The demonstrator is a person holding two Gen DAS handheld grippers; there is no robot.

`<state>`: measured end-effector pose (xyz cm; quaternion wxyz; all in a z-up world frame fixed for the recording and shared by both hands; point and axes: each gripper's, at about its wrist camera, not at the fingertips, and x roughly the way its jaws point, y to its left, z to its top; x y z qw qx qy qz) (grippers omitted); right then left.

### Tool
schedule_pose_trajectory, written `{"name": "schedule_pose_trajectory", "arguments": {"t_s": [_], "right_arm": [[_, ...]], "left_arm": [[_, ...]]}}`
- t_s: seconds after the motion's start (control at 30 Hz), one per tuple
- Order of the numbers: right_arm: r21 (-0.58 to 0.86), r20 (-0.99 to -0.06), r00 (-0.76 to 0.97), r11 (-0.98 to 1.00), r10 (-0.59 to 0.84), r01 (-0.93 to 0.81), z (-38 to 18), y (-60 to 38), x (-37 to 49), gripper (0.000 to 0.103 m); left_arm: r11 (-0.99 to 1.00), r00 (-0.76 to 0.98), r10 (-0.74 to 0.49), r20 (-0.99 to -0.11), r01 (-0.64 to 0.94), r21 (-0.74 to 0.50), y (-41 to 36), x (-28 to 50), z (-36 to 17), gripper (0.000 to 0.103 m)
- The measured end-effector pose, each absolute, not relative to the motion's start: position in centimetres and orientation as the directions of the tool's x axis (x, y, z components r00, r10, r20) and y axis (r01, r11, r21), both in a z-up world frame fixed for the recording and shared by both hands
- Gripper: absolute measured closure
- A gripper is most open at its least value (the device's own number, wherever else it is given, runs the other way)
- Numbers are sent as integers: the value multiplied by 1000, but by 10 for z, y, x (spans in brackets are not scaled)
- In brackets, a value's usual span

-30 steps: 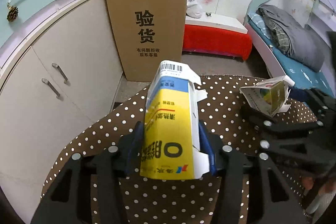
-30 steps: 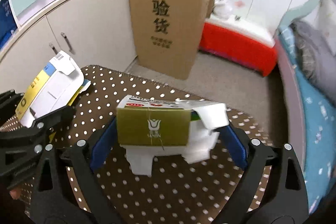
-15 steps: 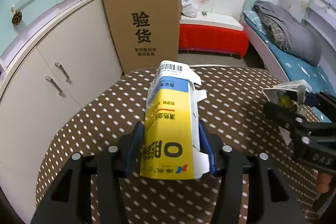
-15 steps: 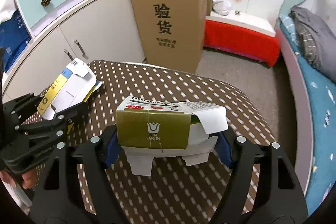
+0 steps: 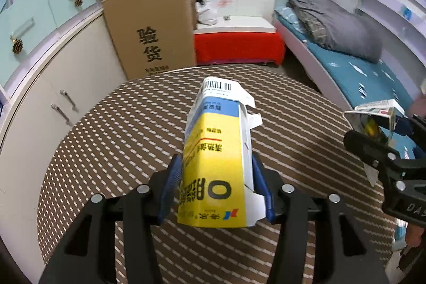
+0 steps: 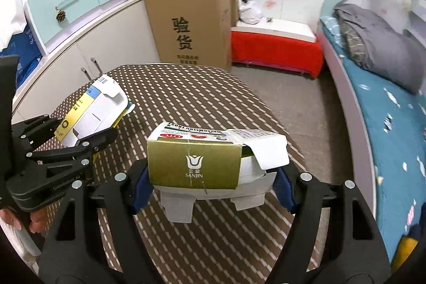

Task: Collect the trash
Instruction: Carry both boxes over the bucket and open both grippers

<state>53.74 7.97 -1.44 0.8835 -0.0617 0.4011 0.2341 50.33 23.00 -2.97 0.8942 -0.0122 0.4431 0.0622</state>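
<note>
Over the dotted brown bench [image 5: 111, 140], left tool [image 5: 217, 188] clamps the yellow carton [image 5: 213, 167]; at three o'clock, right tool [image 6: 213, 177] clamps the olive box [image 6: 194, 164].

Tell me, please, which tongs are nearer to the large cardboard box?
Left, though only slightly. The left tongs hold the yellow carton on the table's box side; the right tongs hold the green carton bedward of the cardboard box.
</note>
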Motion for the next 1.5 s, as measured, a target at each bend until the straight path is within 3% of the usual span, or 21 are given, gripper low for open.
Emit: {"name": "schedule_pose_trajectory", "arguments": {"t_s": [0.4,0.7,1.07,1.27,1.3,1.4,1.5], "right_arm": [[57,-719,644,946,261,-319,-7,-37,459,30],[50,-742,657,988,135,-146,-36,-141,418,30],[88,-816,577,993,29,75,-105,-249,367,30],[88,-873,488,978,-16,189,-160,-293,333,30],[89,-881,472,974,-19,206,-169,-299,329,30],[85,-903,428,962,-35,259,-193,-314,314,29],[99,-920,390,950,-25,295,-212,-325,301,29]], "left_arm": [[996,623,-17,-782,81,43,84,445,-25,51],[971,598,-107,-794,235,46,-21,414,-38,51],[898,453,-166,-876,437,56,-145,382,-107,51],[859,378,-134,-916,505,83,-187,371,-160,50],[852,367,-131,-921,516,84,-193,368,-167,49],[840,324,-117,-939,537,80,-206,362,-189,32],[828,277,-117,-954,558,60,-216,355,-209,29]]}}
